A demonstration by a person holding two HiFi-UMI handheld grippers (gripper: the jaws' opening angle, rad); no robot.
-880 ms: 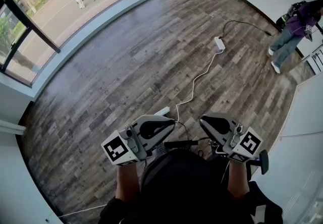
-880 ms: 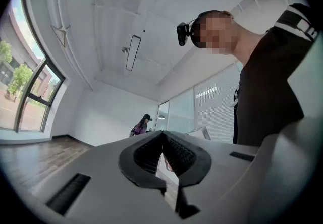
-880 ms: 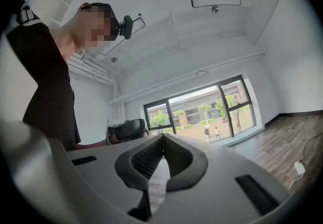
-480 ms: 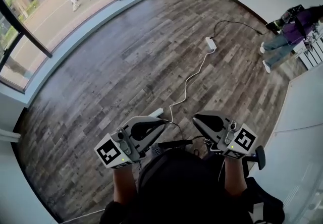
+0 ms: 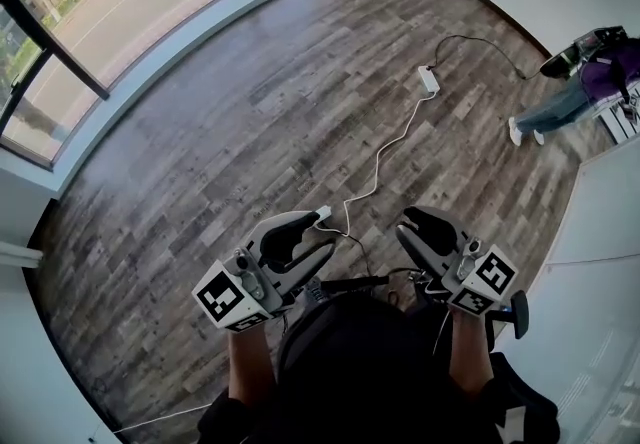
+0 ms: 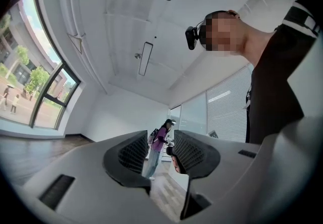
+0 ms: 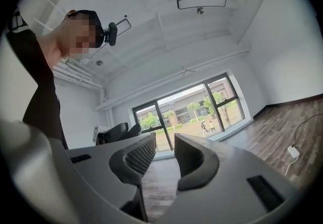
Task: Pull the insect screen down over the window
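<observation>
Since the earlier frames the left gripper (image 5: 318,232) has been tipped up and carried forward, so that its jaws are now seen just beside the near end of the cable (image 5: 385,157); the right gripper (image 5: 412,224) has been shifted only slightly. Both pairs of jaws are held slightly apart, with nothing between them. A power strip (image 5: 430,82) lies on the wooden floor (image 5: 200,162), and a person in purple (image 5: 605,72) is seen at its right edge. The window (image 5: 100,2) is set along the floor's far left edge, its glass uncovered; the insect screen cannot be made out.
</observation>
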